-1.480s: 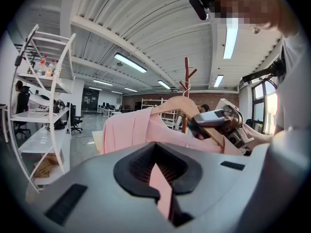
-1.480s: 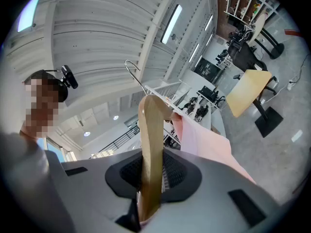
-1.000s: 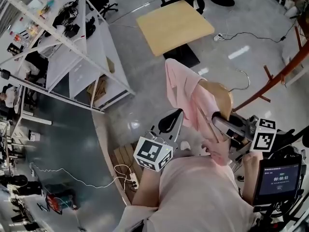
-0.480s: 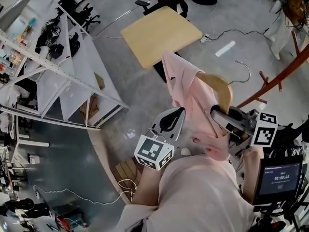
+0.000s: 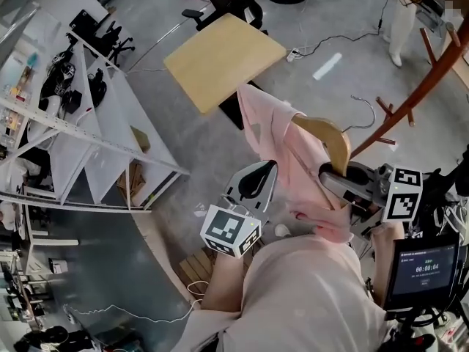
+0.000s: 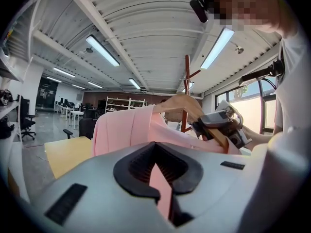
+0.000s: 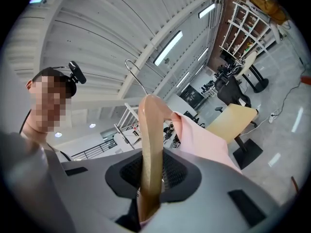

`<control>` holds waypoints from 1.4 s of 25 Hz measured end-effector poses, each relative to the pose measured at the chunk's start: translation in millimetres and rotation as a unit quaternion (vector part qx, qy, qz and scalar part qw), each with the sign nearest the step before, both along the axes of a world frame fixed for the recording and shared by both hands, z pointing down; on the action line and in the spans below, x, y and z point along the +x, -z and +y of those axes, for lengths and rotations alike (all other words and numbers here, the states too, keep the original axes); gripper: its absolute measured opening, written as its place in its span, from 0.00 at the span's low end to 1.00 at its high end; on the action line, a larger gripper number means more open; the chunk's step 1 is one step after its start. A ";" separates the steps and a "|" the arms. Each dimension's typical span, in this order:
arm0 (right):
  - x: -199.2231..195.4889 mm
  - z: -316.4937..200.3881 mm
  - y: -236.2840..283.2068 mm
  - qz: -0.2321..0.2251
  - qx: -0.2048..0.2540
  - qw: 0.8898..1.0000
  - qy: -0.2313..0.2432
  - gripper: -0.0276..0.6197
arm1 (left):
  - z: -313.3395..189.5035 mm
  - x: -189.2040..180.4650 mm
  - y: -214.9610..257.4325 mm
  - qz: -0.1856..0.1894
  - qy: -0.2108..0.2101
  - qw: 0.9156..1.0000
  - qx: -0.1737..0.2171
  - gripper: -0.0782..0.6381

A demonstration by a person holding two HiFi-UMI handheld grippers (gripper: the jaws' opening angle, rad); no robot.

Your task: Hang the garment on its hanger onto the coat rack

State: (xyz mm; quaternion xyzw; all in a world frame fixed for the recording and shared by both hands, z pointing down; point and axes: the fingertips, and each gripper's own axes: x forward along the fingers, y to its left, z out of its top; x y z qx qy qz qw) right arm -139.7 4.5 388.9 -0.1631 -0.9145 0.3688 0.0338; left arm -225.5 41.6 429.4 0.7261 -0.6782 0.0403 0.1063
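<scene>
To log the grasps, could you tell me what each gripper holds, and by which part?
The right gripper clamps the wooden hanger by one sloping arm; the left gripper pinches a fold of the pink garment.

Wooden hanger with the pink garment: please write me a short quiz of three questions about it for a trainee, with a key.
1. True or false: the right gripper is shut on the wooden hanger.
2. The hanger's metal hook is: A) over a peg of the coat rack; B) free in the air; C) lying on a table.
3. What shows between the jaws of the left gripper?
Key: 1 true; 2 B; 3 the pink garment.
</scene>
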 end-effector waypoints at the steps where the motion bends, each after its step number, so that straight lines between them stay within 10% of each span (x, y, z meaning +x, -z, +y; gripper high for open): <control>1: 6.1 0.3 -2.1 0.003 0.001 1.000 -0.007 0.12 | -3.3 3.5 -0.9 0.001 -0.009 1.000 0.000 0.12; 17: 119.1 3.8 -21.7 0.032 0.042 0.989 -0.142 0.12 | -80.8 112.2 -20.9 0.026 -0.217 0.976 -0.004 0.12; 35: 286.0 -24.0 -41.7 0.073 0.008 0.918 -0.390 0.12 | -137.0 287.7 -18.1 0.028 -0.420 0.907 -0.007 0.12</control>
